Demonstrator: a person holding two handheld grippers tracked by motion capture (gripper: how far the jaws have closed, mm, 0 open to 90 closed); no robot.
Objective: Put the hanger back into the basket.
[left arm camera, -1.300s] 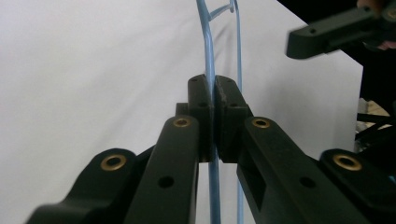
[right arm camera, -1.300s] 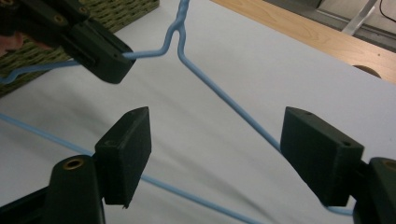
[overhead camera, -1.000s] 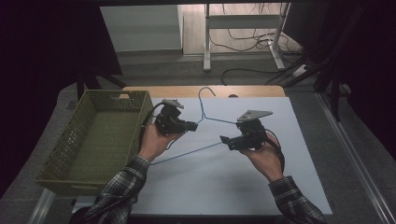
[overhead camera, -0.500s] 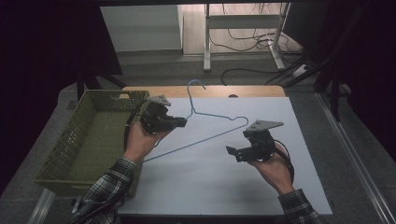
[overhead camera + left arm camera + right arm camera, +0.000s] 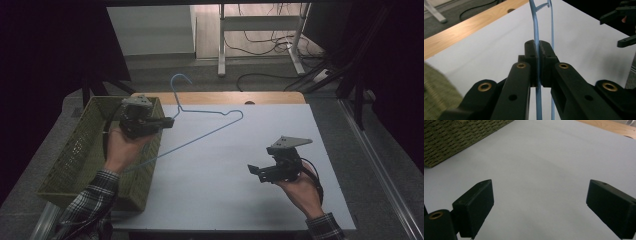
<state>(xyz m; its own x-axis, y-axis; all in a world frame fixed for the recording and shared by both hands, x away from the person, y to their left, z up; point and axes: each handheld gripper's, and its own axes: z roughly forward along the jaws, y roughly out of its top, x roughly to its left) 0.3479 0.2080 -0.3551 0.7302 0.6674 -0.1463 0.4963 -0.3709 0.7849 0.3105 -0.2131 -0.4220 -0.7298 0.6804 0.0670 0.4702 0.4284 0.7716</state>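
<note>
While the person's checked sleeves come in at the near edge of the table (image 5: 215, 200), the right gripper (image 5: 256, 170) sits closest to me, held low over the white surface on the right side. Its jaws have just been opening and now stand wide apart with nothing between them; in the right gripper view, bare white table lies between the two black pads (image 5: 477, 202). This gripper (image 5: 626, 27) also appears far off in the left gripper view, at the upper right.

A little farther in and to the left, the left gripper (image 5: 169, 122) is raised above the right rim of the green woven basket (image 5: 75, 150), which stands at the table's left edge. Its jaws are clamped tight on the blue wire hanger (image 5: 210, 131). In the left gripper view the thin blue wire (image 5: 537, 50) runs straight up between the pressed pads, with a second strand of the hanger just beside it.

From that grip the hanger reaches out over the table, one long wire slanting back down toward the basket's near side, the other running rightward to a rounded shoulder. Its hook (image 5: 179, 82) stands farthest off, beyond the wooden back edge (image 5: 240, 97) of the table.
</note>
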